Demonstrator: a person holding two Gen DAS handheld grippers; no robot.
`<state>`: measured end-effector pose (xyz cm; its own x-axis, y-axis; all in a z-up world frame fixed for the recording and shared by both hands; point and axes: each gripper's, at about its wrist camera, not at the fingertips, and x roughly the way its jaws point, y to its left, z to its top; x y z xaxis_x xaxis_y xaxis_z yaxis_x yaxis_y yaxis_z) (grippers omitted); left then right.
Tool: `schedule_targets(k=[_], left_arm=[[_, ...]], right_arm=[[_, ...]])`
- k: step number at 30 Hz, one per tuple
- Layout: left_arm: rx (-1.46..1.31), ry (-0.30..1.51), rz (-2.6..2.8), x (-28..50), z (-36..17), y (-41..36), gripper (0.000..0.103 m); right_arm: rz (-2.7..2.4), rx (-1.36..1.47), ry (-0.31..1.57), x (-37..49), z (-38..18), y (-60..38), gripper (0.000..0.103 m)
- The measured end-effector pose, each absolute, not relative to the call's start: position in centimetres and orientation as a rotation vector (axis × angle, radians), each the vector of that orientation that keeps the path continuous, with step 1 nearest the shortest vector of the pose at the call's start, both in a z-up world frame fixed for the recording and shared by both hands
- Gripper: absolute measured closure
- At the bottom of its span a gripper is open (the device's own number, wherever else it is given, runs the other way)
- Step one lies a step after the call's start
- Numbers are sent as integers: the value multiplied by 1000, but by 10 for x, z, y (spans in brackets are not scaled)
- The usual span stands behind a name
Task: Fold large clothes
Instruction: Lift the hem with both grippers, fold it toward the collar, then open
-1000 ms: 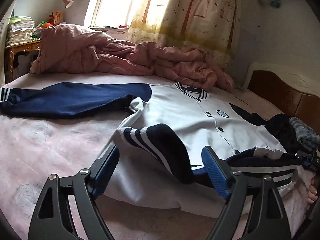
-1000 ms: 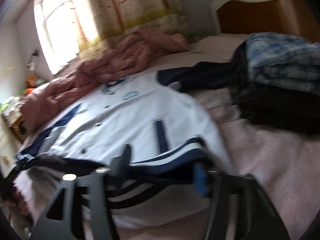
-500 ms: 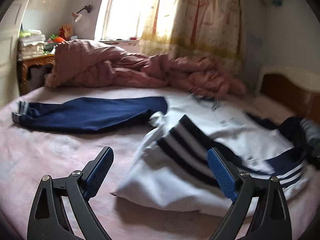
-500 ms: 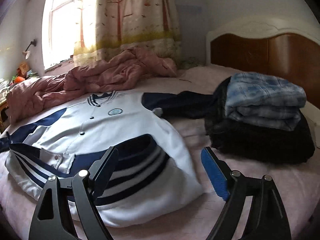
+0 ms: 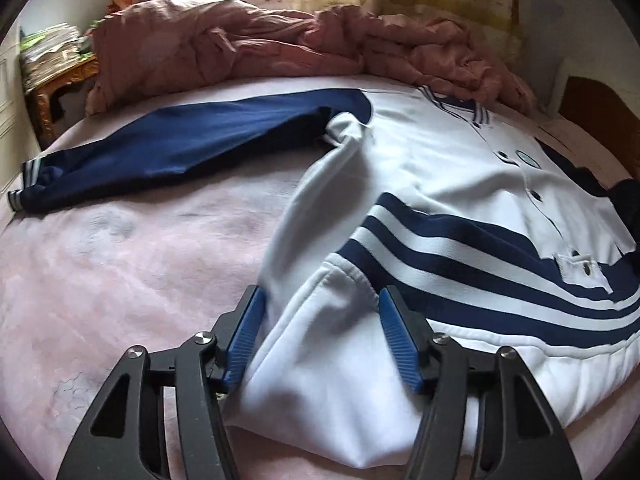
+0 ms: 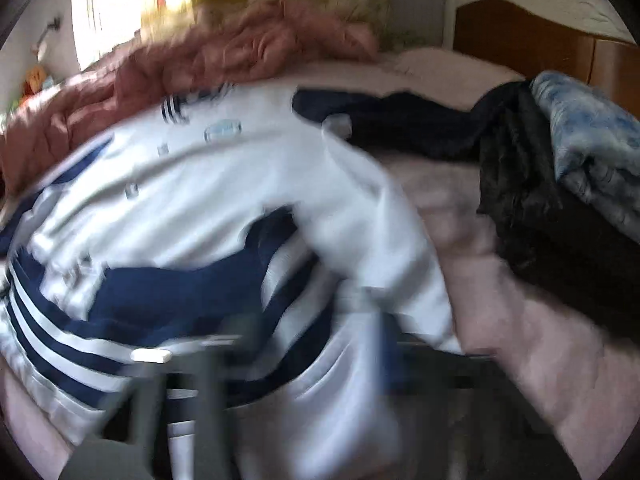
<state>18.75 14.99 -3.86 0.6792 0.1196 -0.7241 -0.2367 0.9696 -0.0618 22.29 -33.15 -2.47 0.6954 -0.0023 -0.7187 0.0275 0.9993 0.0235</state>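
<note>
progress looks early to middling, in my judgement: the white and navy jacket (image 5: 460, 184) lies front-up on the pink bed (image 5: 132, 264), and its striped hem (image 5: 500, 272) is already turned up over the lower body, so one fold is laid. the navy sleeve (image 5: 192, 152) is spread flat out to the side, not yet brought in, and the other sleeve (image 6: 400, 120) trails toward a stack of folded clothes (image 6: 560, 184), so both sleeves and the final halving seem left to do.

the left claw (image 5: 320, 340) has just been closing, with the white folded edge bunched between its blue pads (image 5: 244, 332); the left pad looks to touch the cloth, though a firm pinch is not certain. the right claw (image 6: 304, 360) has also been closing over the fold's other corner, but that view is so smeared that i cannot tell whether it pinches.

the left view alone shows the spread sleeve and a cluttered side table (image 5: 60, 80); the right view alone shows the stack and more of the wooden headboard (image 6: 532, 48). both catch the rumpled pink quilt (image 5: 280, 40).
</note>
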Motion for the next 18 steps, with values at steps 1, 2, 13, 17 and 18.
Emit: schedule_targets(k=[1,2,13,17,18], left_arm=[[-167,796,216,187,-38,153,47],[-181,794,231,184,-38,156,48],[-166,646,249,157,-20,151,60],[-214,534,127,130,7,144,55],[-242,540,93,127,10,143,52]], right_arm=[[-33,32,775,221,-21,-332,89],[-66,16,730,217,-15,-330,89],[-126,90,727,219,-11,-351,54],[-167,-11,579,180,14,-340,36],[-156,-30,566,169,17,-337,31]])
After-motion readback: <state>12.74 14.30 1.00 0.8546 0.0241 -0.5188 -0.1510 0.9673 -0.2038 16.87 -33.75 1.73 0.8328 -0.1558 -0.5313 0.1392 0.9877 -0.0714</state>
